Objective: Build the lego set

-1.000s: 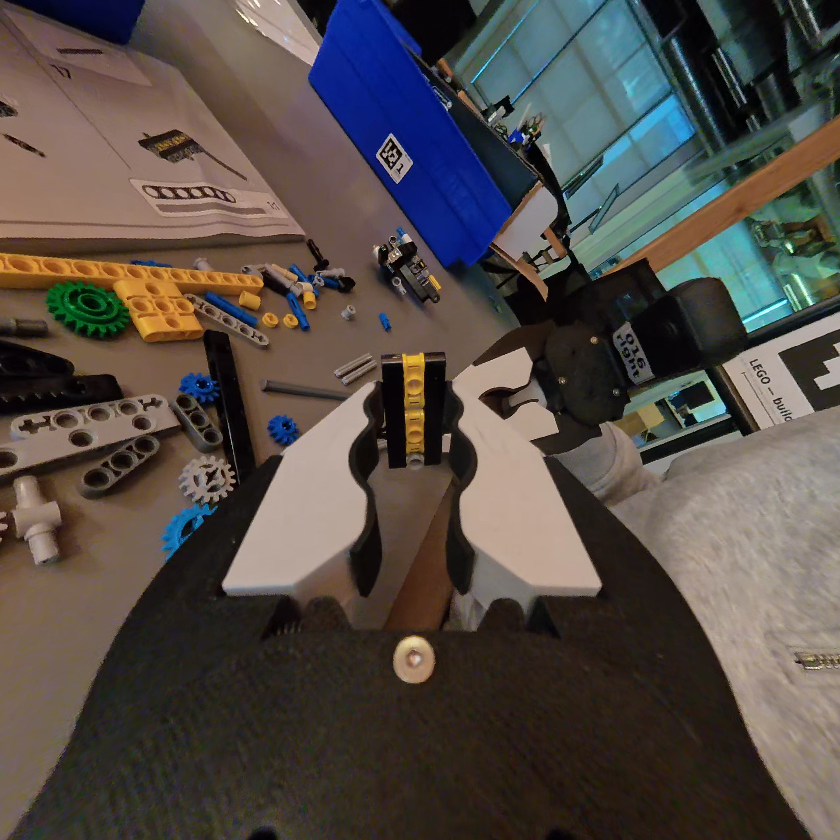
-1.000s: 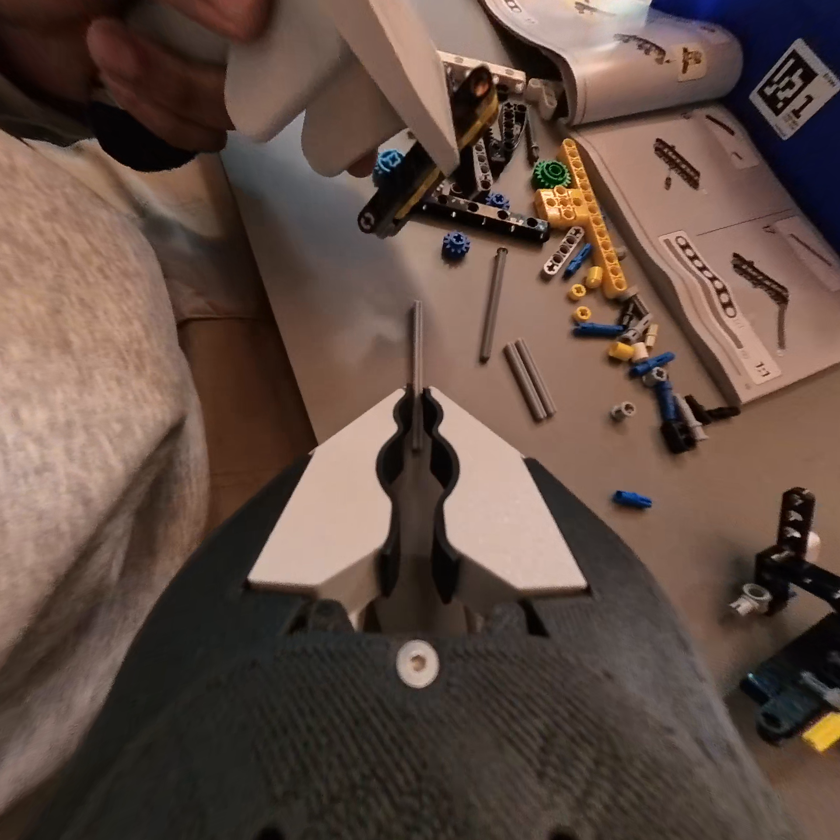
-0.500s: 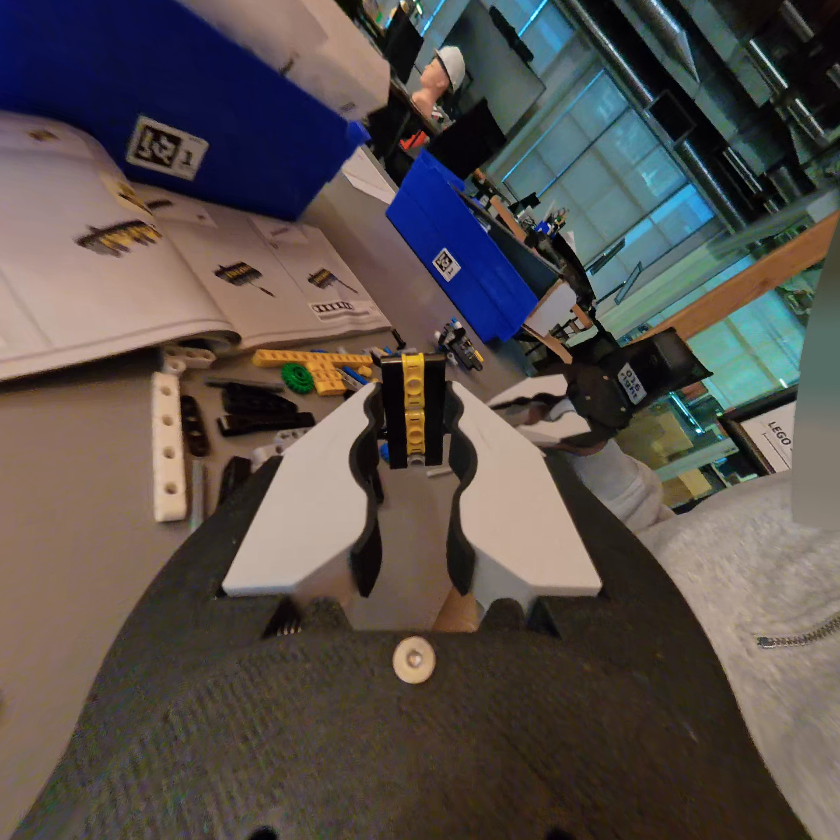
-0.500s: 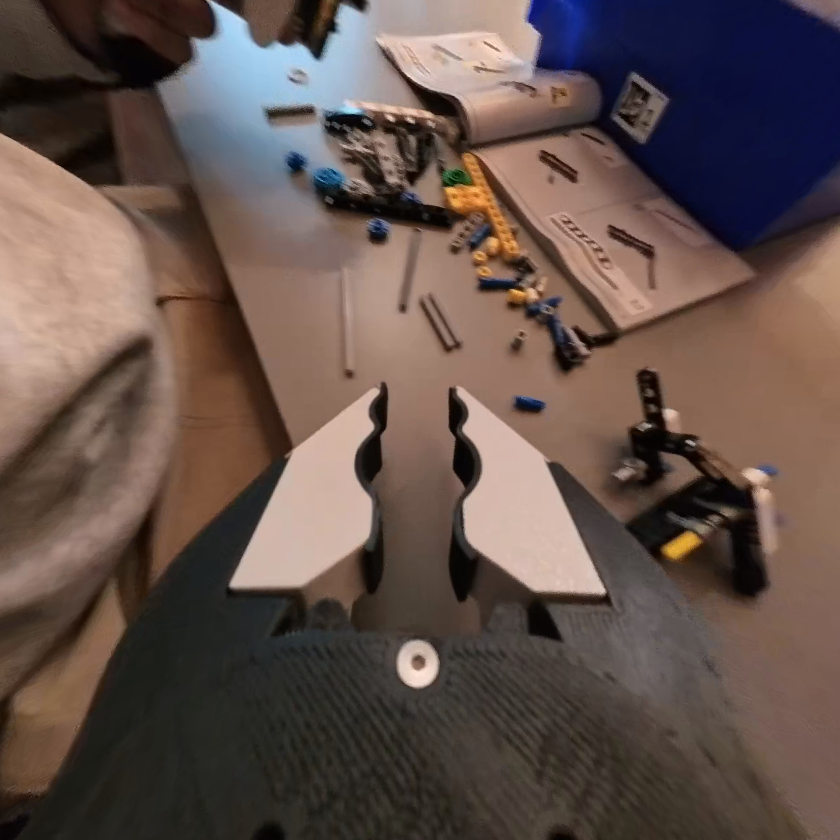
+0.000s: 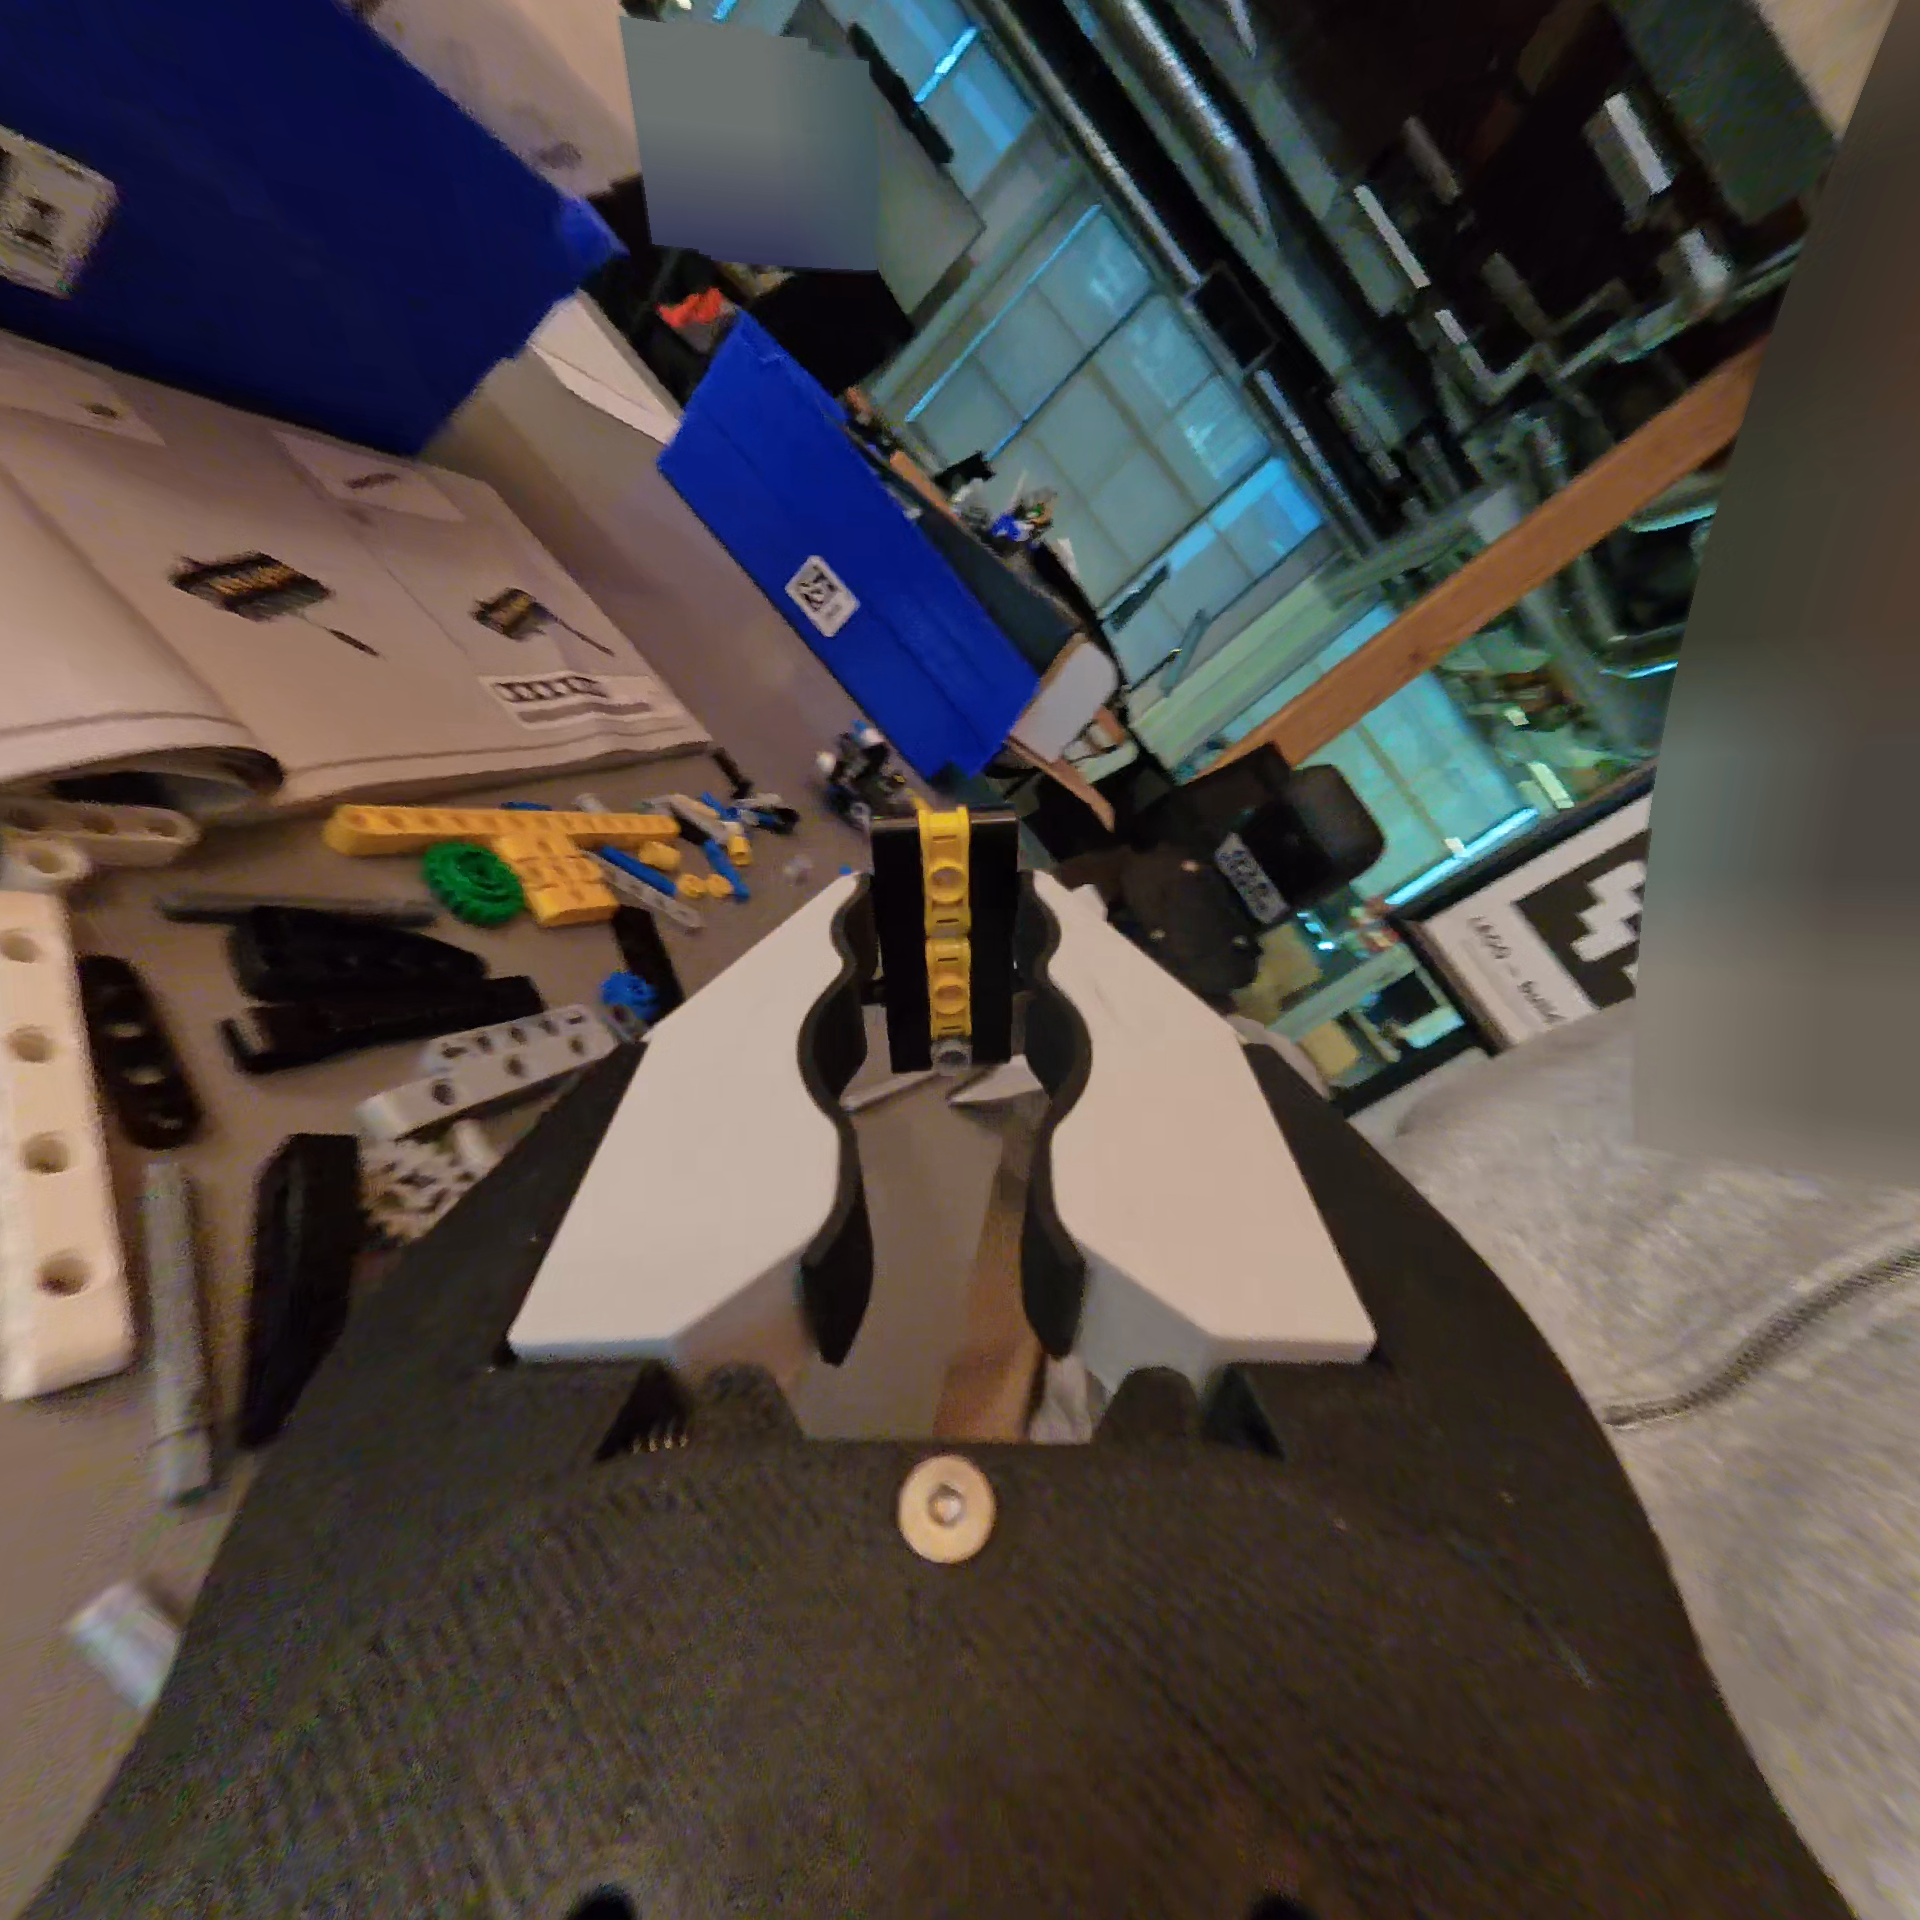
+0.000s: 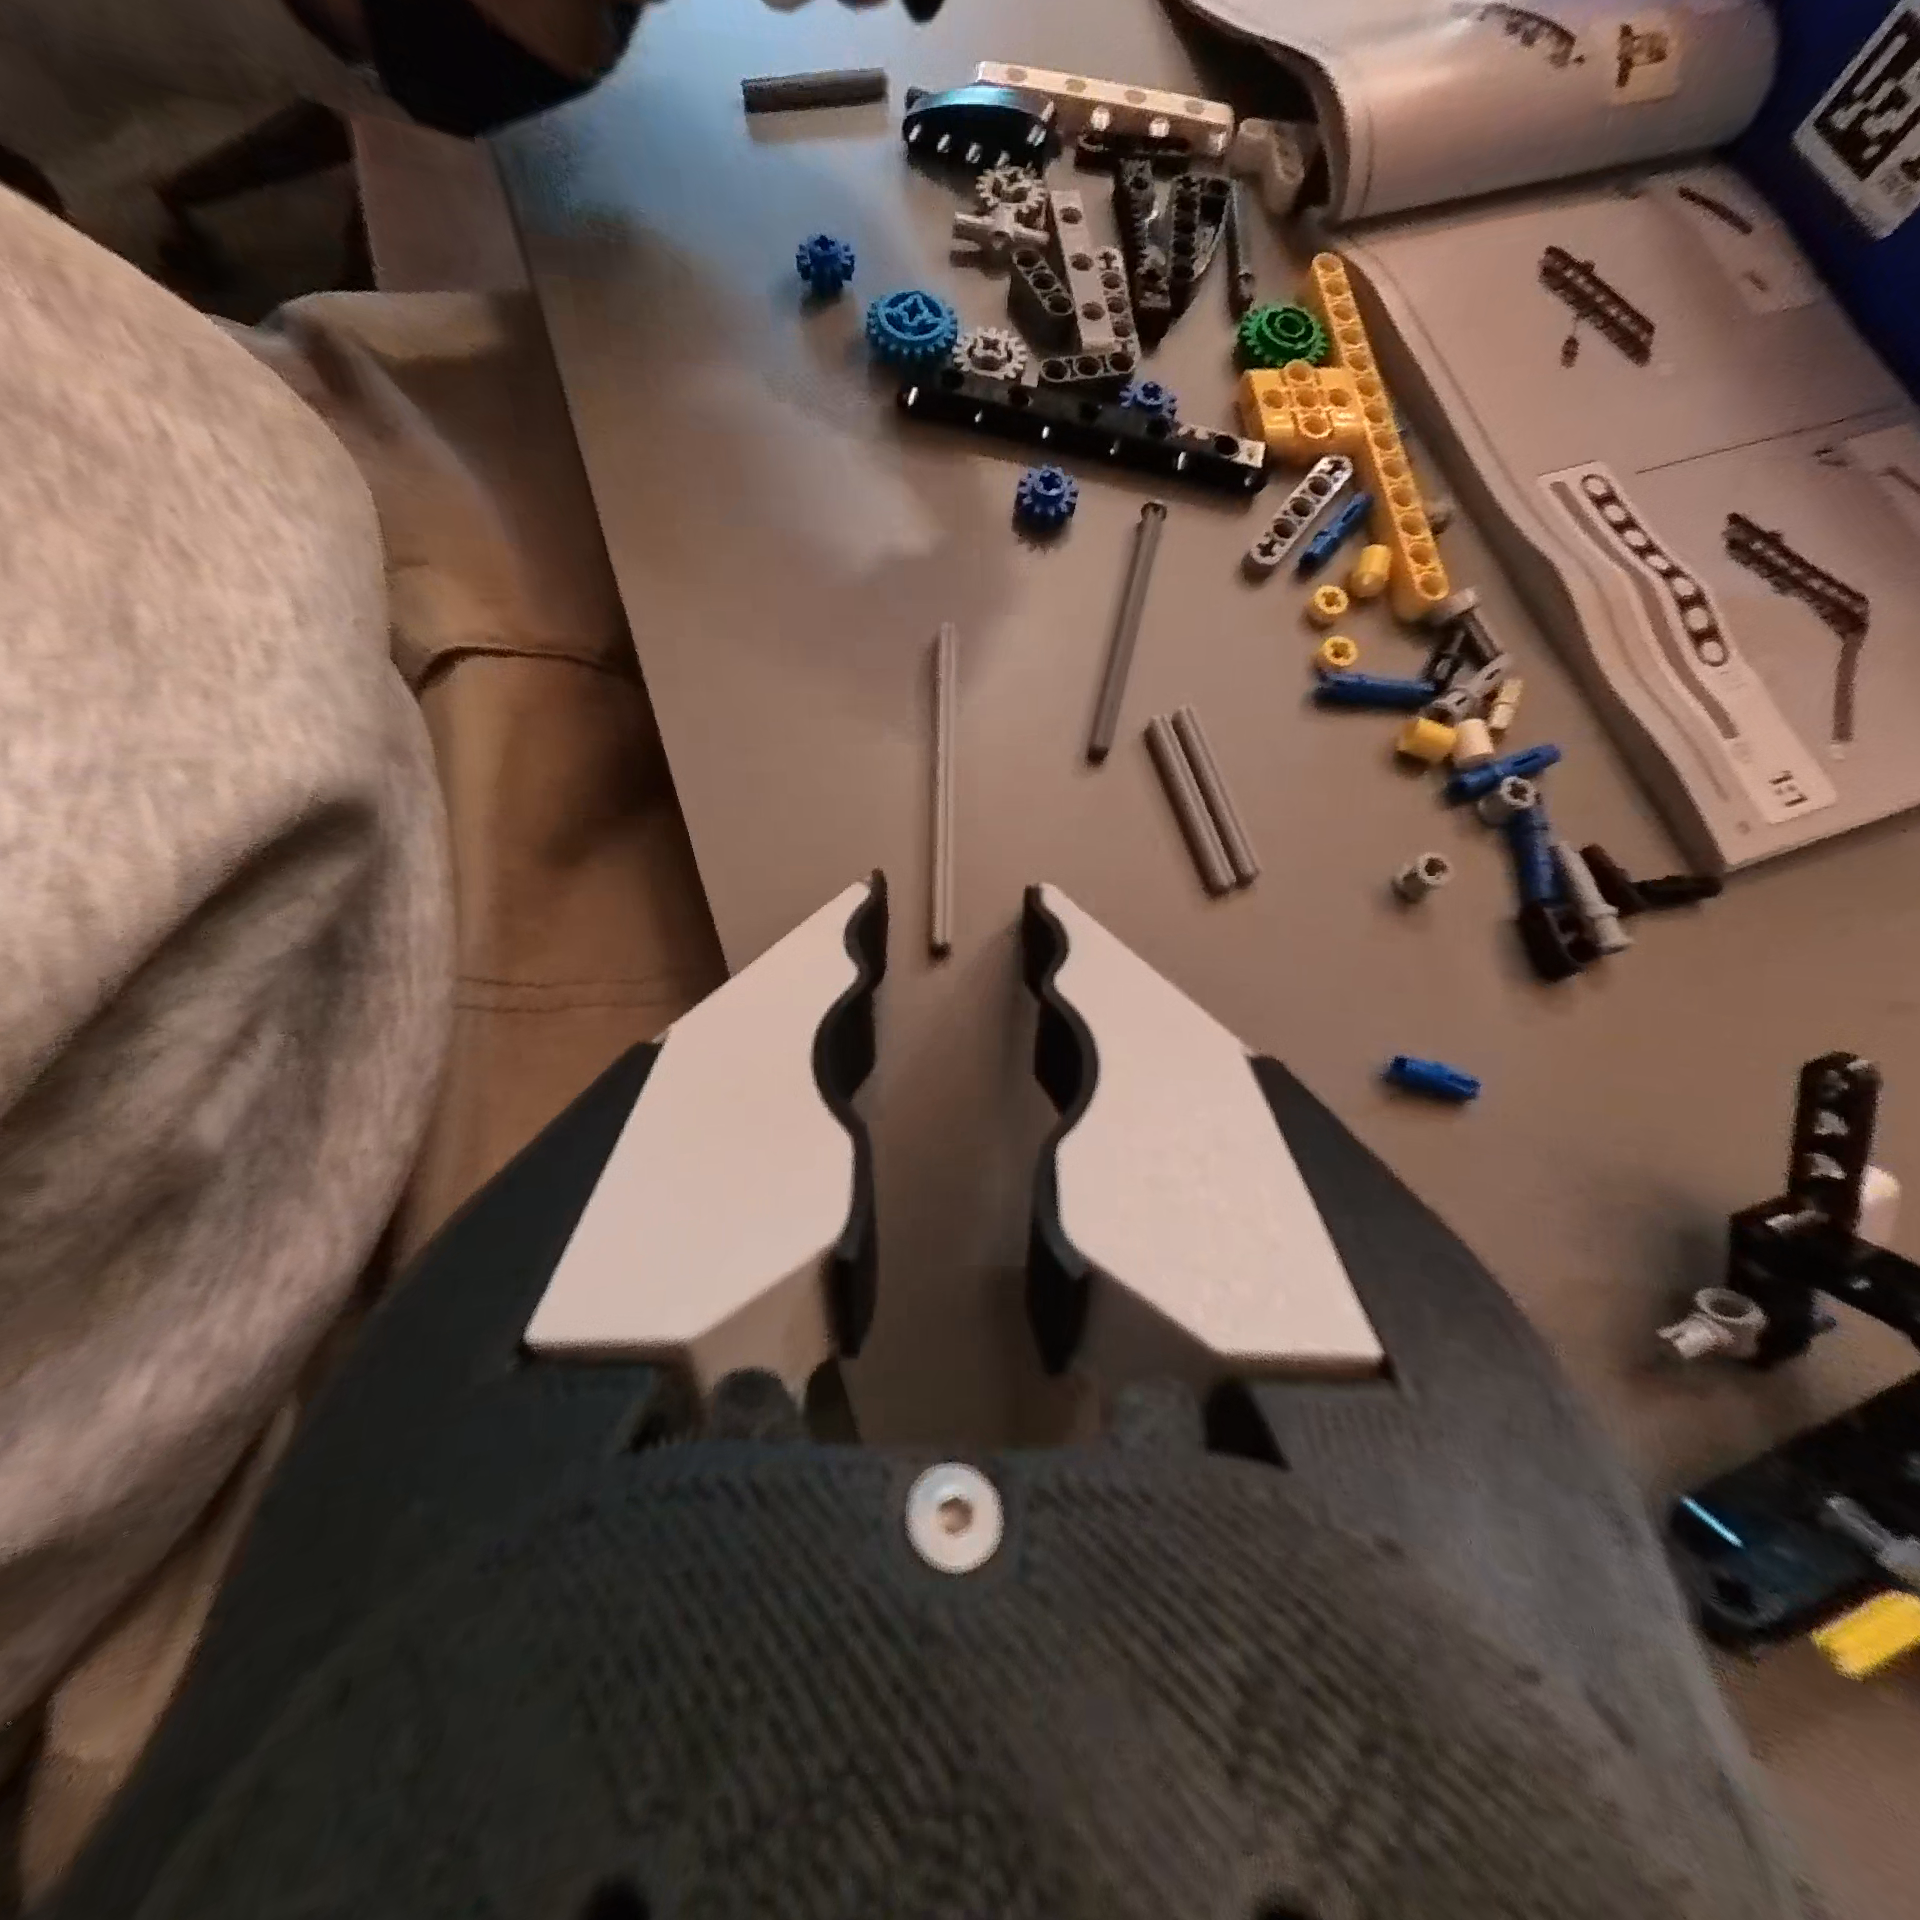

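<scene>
In the left wrist view, the left gripper [image 5: 943, 940] clamps a black-and-yellow beam stack [image 5: 943, 935] upright above the grey table [image 5: 774, 665], with scattered parts, an open instruction booklet [image 5: 312, 623] and blue bins [image 5: 842, 582] beyond. In the right wrist view, the right gripper [image 6: 954, 904] hangs with jaws parted and empty over bare table near its front edge, a thin grey axle [image 6: 943, 790] lying just ahead of the tips; a partly built black model [image 6: 1808, 1278] stands to the right.

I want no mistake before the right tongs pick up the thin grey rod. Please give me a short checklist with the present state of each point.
1. Right tongs open: ok.
2. Thin grey rod lies flat on the table, in line with the gap: ok.
3. Rod apart from other parts: ok.
4. Left tongs shut on the black and yellow piece: ok.
5. Hole in that piece ready for the rod: cannot tell.
</scene>
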`<action>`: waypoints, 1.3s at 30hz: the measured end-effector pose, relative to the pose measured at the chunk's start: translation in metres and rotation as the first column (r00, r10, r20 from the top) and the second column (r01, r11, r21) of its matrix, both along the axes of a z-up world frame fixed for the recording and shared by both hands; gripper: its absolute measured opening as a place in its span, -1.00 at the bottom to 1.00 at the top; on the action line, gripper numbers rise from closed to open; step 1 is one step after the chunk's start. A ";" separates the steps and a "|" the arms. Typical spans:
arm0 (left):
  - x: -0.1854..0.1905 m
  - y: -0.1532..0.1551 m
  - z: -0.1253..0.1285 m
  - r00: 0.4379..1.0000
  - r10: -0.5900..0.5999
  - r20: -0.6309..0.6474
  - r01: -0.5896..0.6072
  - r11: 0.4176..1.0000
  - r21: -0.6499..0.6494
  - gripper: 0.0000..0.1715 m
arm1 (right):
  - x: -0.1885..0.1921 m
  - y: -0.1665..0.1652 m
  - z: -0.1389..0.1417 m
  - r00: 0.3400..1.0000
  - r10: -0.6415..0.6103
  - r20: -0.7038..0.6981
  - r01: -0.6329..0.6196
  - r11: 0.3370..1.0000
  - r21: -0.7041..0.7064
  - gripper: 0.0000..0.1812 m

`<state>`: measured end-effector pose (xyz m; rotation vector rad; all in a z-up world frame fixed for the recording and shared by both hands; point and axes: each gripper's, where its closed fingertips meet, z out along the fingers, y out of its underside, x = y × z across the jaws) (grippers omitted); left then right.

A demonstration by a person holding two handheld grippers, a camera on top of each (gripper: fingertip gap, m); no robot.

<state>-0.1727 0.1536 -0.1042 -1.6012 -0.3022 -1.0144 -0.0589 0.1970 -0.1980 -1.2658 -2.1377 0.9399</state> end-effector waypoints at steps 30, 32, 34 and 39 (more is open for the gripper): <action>0.004 0.005 -0.014 0.831 0.202 -0.519 -0.232 0.973 0.007 -0.70 | -0.022 -0.006 0.061 0.932 -0.166 -0.324 0.116 0.979 -0.168 -0.98; 0.003 0.005 -0.012 0.816 0.226 -0.532 -0.254 0.967 0.022 -0.70 | -0.024 -0.010 0.063 0.931 -0.170 -0.322 0.106 0.973 -0.207 -0.98; 0.004 0.004 -0.009 0.803 0.243 -0.544 -0.262 0.964 0.044 -0.70 | -0.025 -0.015 0.065 0.932 -0.172 -0.320 0.095 0.965 -0.243 -0.98; -0.003 0.005 -0.005 0.741 0.299 -0.602 -0.312 0.946 0.086 -0.70 | -0.030 -0.019 0.069 0.931 -0.196 -0.308 0.084 0.936 -0.341 -0.98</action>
